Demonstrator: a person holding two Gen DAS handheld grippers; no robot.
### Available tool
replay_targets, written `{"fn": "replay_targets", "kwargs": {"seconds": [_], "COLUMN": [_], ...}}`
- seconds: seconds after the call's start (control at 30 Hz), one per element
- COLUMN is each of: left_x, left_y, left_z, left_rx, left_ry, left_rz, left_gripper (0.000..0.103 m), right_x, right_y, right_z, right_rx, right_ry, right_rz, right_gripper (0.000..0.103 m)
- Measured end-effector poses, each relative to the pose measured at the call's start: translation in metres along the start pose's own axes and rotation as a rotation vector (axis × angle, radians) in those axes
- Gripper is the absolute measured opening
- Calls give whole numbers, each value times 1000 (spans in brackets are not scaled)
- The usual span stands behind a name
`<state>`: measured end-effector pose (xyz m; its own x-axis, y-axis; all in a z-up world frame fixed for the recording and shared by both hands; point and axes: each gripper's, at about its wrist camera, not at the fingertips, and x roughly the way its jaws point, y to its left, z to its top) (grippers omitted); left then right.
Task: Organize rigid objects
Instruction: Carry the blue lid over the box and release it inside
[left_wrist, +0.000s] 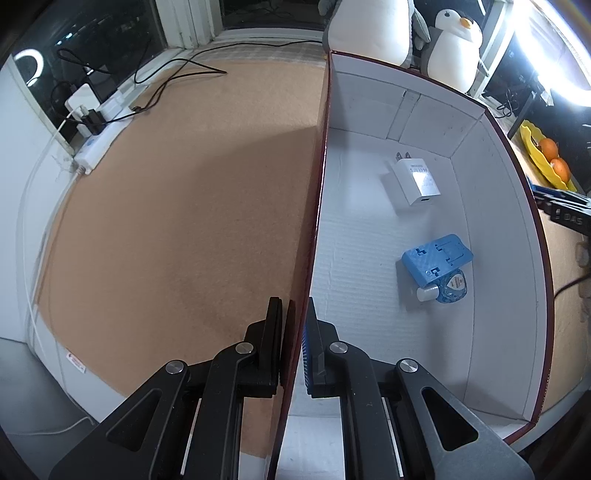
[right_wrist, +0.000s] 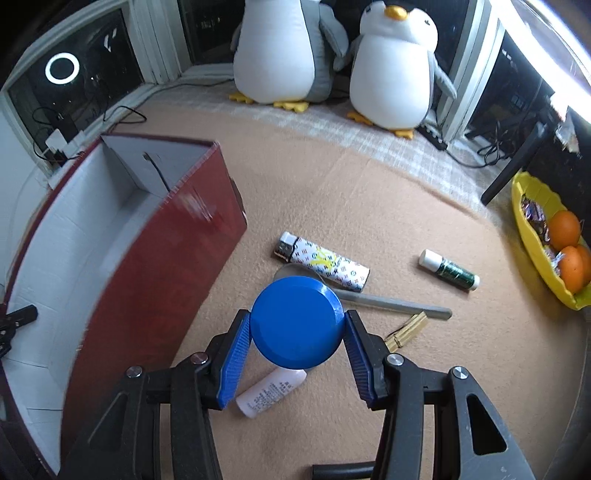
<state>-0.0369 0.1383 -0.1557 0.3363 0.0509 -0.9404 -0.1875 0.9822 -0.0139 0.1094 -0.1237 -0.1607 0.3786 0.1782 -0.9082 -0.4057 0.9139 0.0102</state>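
Note:
My left gripper (left_wrist: 295, 314) is shut on the left wall of the red box (left_wrist: 319, 177), one finger on each side of it. On the box's white floor lie a white charger (left_wrist: 415, 177), a blue plastic stand (left_wrist: 437, 258) and a small clear bottle (left_wrist: 445, 290) under it. My right gripper (right_wrist: 297, 325) is shut on a round blue lid (right_wrist: 297, 323), held above the tan mat. Below it lie a patterned lighter (right_wrist: 321, 264), a green glitter tube (right_wrist: 448, 269), a grey file (right_wrist: 391, 304), a wooden clothespin (right_wrist: 406, 332) and a white tube (right_wrist: 271, 393). The red box (right_wrist: 159, 266) stands to the left.
Two plush penguins (right_wrist: 391, 70) sit at the back of the mat. A yellow tray (right_wrist: 537, 236) with oranges is at the right edge. A power strip (left_wrist: 98, 142) with chargers and black cables lies at the far left by the window.

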Motion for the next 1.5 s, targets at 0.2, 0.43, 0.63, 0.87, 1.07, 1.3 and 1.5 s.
{"fn": "replay_targets", "kwargs": {"seconds": [0.2, 0.43, 0.63, 0.87, 1.07, 1.3, 1.5], "left_x": [-2, -6, -7, -7, -8, -7, -7], "left_y": [1, 2, 3, 7, 10, 14, 16], "left_z": [-2, -5, -8, -11, -16, -21, -23], "left_rx": [-11, -24, -43, -77, -108, -141, -158], "left_ry": [-9, -18, -23, -29, -35, -38, -42], "left_rz": [-1, -1, -3, -10, -15, -17, -19], "left_gripper": [8, 8, 8, 8, 8, 8, 8], "right_x": [-42, -81, -100, -101, -94, -83, -74], "right_y": [17, 49, 86, 118, 140, 155, 160], "right_z": [9, 13, 9, 5, 1, -1, -1], "right_rx": [-47, -111, -192, -273, -326, -373, -384], "right_ry": [-96, -179, -205, -199, -175, -142, -115], "right_rz": [15, 71, 137, 195, 232, 256, 269], "right_gripper": [46, 46, 46, 46, 46, 46, 46]}}
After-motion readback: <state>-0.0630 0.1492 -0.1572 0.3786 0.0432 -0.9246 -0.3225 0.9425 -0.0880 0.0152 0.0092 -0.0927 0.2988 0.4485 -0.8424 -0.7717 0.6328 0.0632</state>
